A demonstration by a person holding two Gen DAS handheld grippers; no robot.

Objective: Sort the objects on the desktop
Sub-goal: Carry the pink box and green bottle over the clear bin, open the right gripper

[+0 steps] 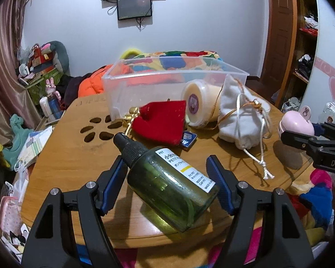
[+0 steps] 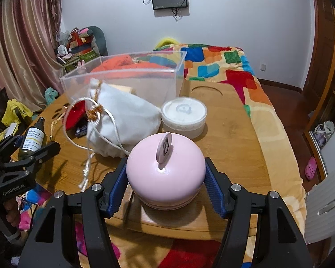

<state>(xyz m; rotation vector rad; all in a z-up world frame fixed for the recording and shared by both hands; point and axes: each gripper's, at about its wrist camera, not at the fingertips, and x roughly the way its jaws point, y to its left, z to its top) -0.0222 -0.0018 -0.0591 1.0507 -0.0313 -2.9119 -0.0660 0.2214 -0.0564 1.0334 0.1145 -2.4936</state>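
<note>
My left gripper [image 1: 167,169] is shut on a green spray bottle [image 1: 167,183] with a black cap and a white label, held tilted above the wooden table [image 1: 62,163]. It also shows in the right wrist view [image 2: 32,139]. My right gripper [image 2: 166,178] is shut on a round pink container [image 2: 165,172] with a bunny tag, just above the table's near edge; it also shows in the left wrist view [image 1: 296,126]. A clear plastic bin [image 1: 167,82] stands at the back of the table.
On the table lie a white drawstring pouch [image 2: 125,118], a red pouch [image 1: 163,120], a cream jar on its side [image 1: 198,102], a white round tub [image 2: 184,116] and a small blue packet [image 1: 187,139]. A bed with a colourful blanket [image 2: 230,67] lies behind.
</note>
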